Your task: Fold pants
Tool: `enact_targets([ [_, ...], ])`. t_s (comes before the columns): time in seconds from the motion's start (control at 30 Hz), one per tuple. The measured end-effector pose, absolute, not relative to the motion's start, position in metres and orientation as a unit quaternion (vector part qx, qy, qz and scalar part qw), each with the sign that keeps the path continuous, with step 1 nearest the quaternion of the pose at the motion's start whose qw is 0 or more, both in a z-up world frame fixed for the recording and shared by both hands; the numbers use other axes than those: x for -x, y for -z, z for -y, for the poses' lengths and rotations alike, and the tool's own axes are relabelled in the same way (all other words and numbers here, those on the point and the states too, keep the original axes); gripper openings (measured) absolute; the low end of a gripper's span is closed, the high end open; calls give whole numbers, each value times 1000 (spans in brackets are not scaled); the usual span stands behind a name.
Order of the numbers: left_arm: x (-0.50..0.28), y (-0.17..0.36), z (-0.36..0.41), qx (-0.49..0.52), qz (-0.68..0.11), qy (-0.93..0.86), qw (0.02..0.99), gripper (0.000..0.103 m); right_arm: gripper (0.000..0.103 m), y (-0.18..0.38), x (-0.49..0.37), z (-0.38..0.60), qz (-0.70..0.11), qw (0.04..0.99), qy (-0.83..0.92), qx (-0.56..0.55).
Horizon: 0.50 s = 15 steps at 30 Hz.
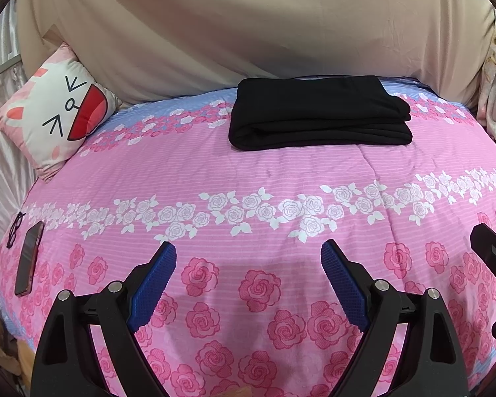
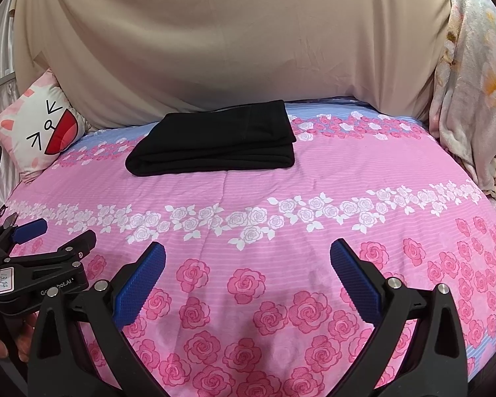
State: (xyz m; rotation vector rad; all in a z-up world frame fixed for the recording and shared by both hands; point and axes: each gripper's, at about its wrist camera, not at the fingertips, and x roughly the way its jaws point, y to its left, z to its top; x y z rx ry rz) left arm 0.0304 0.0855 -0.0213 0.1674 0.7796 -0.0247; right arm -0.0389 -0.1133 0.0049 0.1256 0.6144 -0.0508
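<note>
The black pants (image 1: 317,115) lie folded in a neat flat rectangle at the far side of the pink rose-patterned bed cover (image 1: 248,198), also in the right wrist view (image 2: 215,140). My left gripper (image 1: 248,251) is open and empty, held low over the near part of the bed, well short of the pants. My right gripper (image 2: 248,251) is open and empty too, at a similar distance. The left gripper shows at the left edge of the right wrist view (image 2: 39,241), and part of the right gripper shows at the right edge of the left wrist view (image 1: 492,258).
A cat-face pillow (image 1: 56,109) leans at the far left. A phone (image 1: 29,258) and black glasses (image 1: 15,230) lie at the bed's left edge. A beige sheet (image 1: 248,33) hangs behind the bed. A floral blanket (image 2: 473,82) is bunched at the far right.
</note>
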Motion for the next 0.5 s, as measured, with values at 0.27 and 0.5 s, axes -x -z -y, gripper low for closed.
enact_targets([
  [0.27,-29,21,-87,-79,-369,13,926,87,98,-3,40,110,-303,950,26,-63],
  [0.5,-27,18,-83,-96,-351,26,931,84,98,-4,40,111,-304,950,26,-64],
])
